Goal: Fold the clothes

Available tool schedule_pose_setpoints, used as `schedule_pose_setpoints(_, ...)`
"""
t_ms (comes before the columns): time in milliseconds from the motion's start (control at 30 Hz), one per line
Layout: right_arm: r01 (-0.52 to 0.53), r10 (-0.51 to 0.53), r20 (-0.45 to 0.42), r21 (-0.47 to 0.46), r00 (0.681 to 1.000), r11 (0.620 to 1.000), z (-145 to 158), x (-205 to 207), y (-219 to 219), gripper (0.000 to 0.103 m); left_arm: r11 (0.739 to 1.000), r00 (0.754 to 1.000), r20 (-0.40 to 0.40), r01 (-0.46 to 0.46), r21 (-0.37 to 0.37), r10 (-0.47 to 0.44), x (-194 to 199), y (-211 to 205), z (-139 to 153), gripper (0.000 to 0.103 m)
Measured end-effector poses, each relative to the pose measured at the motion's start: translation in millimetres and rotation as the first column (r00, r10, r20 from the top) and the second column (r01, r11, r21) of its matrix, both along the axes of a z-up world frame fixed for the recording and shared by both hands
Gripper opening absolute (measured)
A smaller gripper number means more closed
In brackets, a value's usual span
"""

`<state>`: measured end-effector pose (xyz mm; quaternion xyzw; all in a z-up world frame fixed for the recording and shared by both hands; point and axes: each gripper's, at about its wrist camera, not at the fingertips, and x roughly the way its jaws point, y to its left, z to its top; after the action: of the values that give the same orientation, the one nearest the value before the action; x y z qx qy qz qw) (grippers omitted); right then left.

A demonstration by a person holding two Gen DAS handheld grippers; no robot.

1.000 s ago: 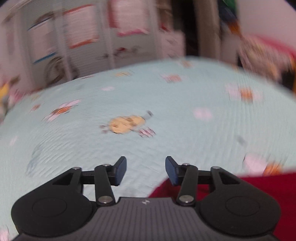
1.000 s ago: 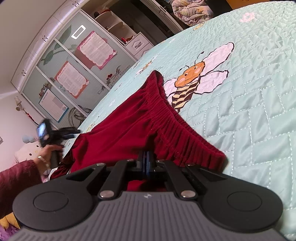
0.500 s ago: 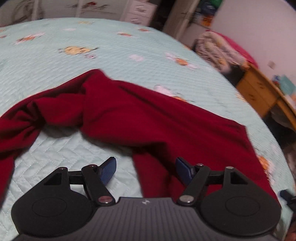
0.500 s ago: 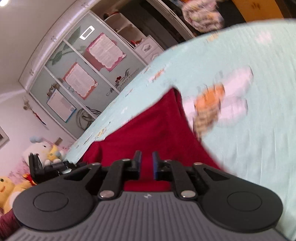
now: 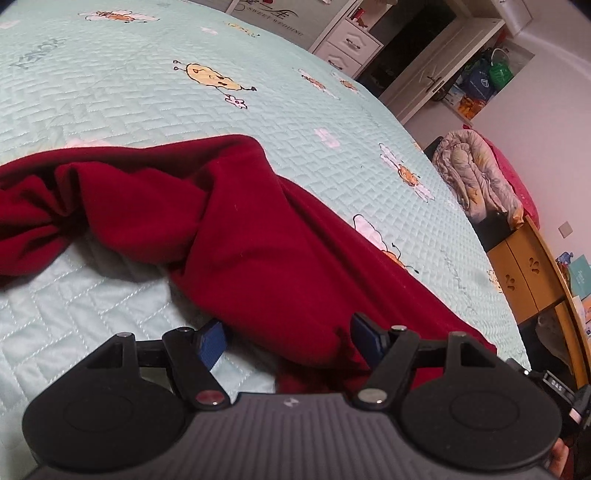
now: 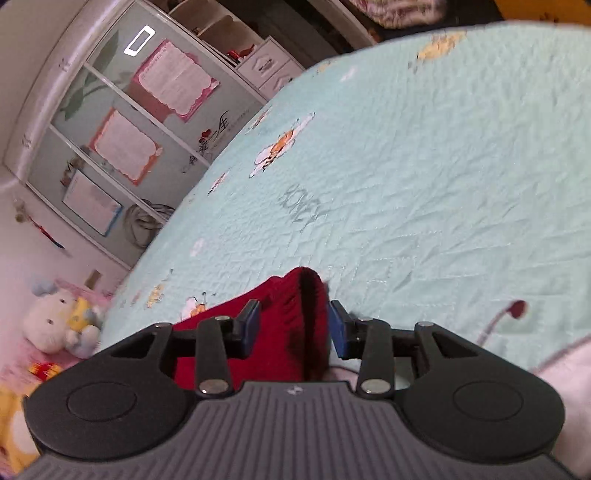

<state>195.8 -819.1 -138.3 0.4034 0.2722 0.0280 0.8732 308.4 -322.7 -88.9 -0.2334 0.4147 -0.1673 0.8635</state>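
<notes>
- Bed (image 5: pixel 110 92): the red garment (image 5: pixel 258 240) lies rumpled on it, not folded.
- Right claw (image 6: pixel 293 326): it has let go of the waistband (image 6: pixel 306 295), jaws now apart around it.
- Left claw (image 5: pixel 288 338): open at the garment's near edge, probably to grip.

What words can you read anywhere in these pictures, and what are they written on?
"SWEET WEDDING" on the white wardrobe door.
"HONEY", grey letters seen upside down, on the mint-green quilted bedspread.
Grey word on the bedspread in the left wrist view: too blurred to read.
Pink and orange framed paper notices on the wardrobe: text too small.
Label on a black device at the frame's edge: unreadable.
</notes>
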Motion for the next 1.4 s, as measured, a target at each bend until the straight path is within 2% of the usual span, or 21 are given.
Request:
schedule_pose_setpoints(133, -0.034, 0.033, 0.014, 0.052, 0.999, 0.998, -8.0, 9.2, -3.5, 0.041, 1.0, 1.0, 0.003, -0.018, -0.021, 0.018, -6.8, 7.0, -0.3, 0.069)
schedule_pose_setpoints(267, -0.071, 0.071, 0.0, 0.015, 0.997, 0.997, -5.3, 16.7, 0.5, 0.041, 0.999, 1.0, 0.008, -0.017, -0.028, 0.017, -6.4, 8.6, -0.7, 0.068)
schedule_pose_setpoints(400, -0.109, 0.108, -0.018, -0.025, 0.994, 0.994, -2.3, 24.2, 4.9, 0.04, 0.997, 0.998, 0.005, -0.061, -0.042, 0.062, -4.6, 12.6, 1.0, 0.067)
schedule_pose_setpoints(500, -0.138, 0.136, -0.032, -0.055, 0.99, 0.989, 0.0, 29.9, 8.1, 0.028, 0.996, 0.997, 0.003, -0.072, -0.053, 0.072, -4.4, 12.8, -0.1, 0.067)
schedule_pose_setpoints(533, -0.143, 0.141, -0.037, -0.063, 0.989, 0.988, 0.6, 31.0, 8.7, 0.019, 0.997, 0.998, 0.006, -0.066, -0.05, 0.067, -4.0, 11.8, -0.2, 0.067)
schedule_pose_setpoints(567, -0.146, 0.143, -0.041, -0.069, 0.989, 0.987, 1.2, 31.9, 9.1, 0.013, 0.997, 0.998, 0.014, -0.056, -0.045, 0.057, -2.7, 10.2, -0.3, 0.067)
schedule_pose_setpoints(600, -0.149, 0.146, -0.046, -0.076, 0.988, 0.986, 1.8, 32.8, 9.6, 0.012, 0.998, 0.999, 0.021, -0.046, -0.039, 0.047, -1.4, 8.6, -0.4, 0.063)
schedule_pose_setpoints(667, -0.156, 0.152, -0.056, -0.088, 0.987, 0.984, 2.9, 34.5, 10.4, 0.004, 0.999, 0.999, 0.039, -0.029, -0.041, 0.03, 3.1, 8.8, -1.1, 0.034)
schedule_pose_setpoints(700, -0.152, 0.147, -0.056, -0.09, 0.987, 0.984, 4.6, 35.9, 10.2, 0.004, 0.998, 0.999, 0.04, -0.032, -0.055, 0.034, 5.6, 11.8, -1.8, 0.012)
schedule_pose_setpoints(733, -0.141, 0.137, -0.052, -0.094, 0.989, 0.986, 7.4, 37.0, 9.7, 0.004, 0.997, 0.998, 0.039, -0.037, -0.07, 0.04, 8.0, 15.2, -2.5, 0.009)
schedule_pose_setpoints(900, -0.073, 0.073, -0.01, -0.063, 0.997, 0.995, 18.9, 51.8, -1.4, 0.004, 0.998, 0.993, 0.116, -0.03, -0.057, 0.037, 5.3, 20.0, 3.5, 0.006)
schedule_pose_setpoints(1067, -0.06, 0.057, -0.071, -0.03, 0.996, 0.998, -3.1, 61.5, -5.1, 0.005, 0.999, 0.98, 0.196, -0.018, -0.032, 0.024, 0.3, 23.7, 9.1, 0.006)
schedule_pose_setpoints(1100, -0.052, 0.051, -0.065, -0.013, 0.997, 0.999, -6.0, 57.4, -7.1, 0.005, 1.0, 0.977, 0.214, -0.01, -0.018, 0.014, -2.4, 23.7, 9.7, 0.006)
schedule_pose_setpoints(1233, -0.019, 0.021, -0.03, 0.069, 0.999, 0.997, -9.3, 31.5, -16.8, 0.01, 0.998, 0.972, 0.233, -0.007, -0.067, 0.022, -8.2, 33.9, 12.9, 0.007)
schedule_pose_setpoints(1400, -0.05, 0.05, -0.024, -0.006, 0.998, 0.999, 7.6, -34.0, -11.6, 0.014, 0.999, 0.977, 0.214, -0.002, -0.038, 0.01, -7.2, 36.1, 8.7, 0.007)
